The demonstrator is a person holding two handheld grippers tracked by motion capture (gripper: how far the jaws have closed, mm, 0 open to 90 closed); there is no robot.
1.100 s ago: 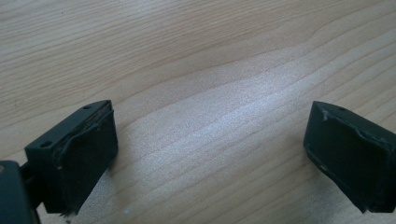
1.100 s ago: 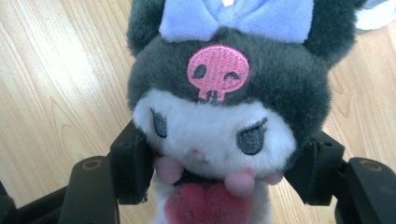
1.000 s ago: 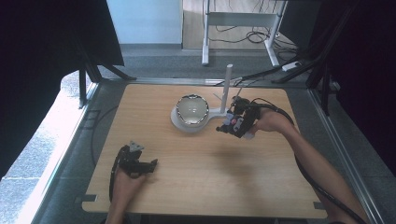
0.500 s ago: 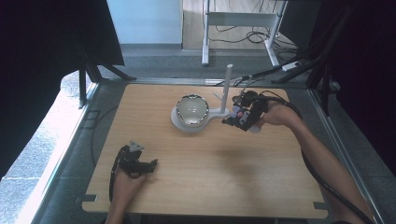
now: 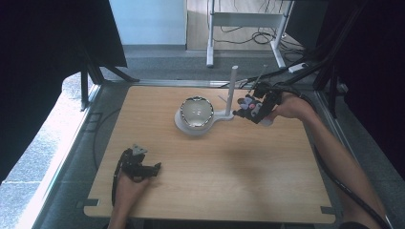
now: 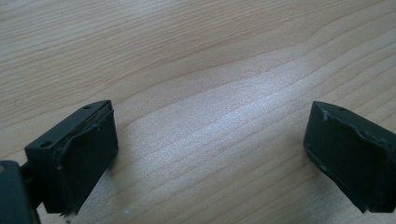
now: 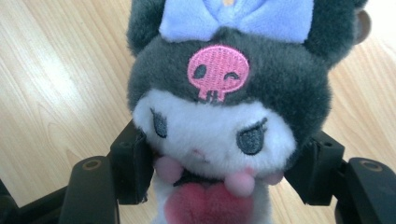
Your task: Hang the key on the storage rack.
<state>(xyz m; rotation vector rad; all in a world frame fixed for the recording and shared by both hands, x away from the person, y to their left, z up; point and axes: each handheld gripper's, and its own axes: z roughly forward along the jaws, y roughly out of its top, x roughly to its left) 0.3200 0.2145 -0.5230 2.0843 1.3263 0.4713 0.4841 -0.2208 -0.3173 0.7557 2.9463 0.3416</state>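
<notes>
Plush toy (image 7: 224, 121), a small dark-hooded doll with a white face, a pink skull patch and a pale blue bow, is sitting clamped between the jaws of the right gripper (image 5: 253, 107), which are pressing in on both sides of its head. In the high view that gripper is hovering at the far right of the wooden table (image 5: 239, 191), just beside a white stand (image 5: 233, 90) with an upright post and a bowl (image 5: 196, 112) on its round base. The left gripper (image 5: 143, 168) is lying at the near left of the table, well apart from the toy, its jaws gaping wide over bare wood.
</notes>
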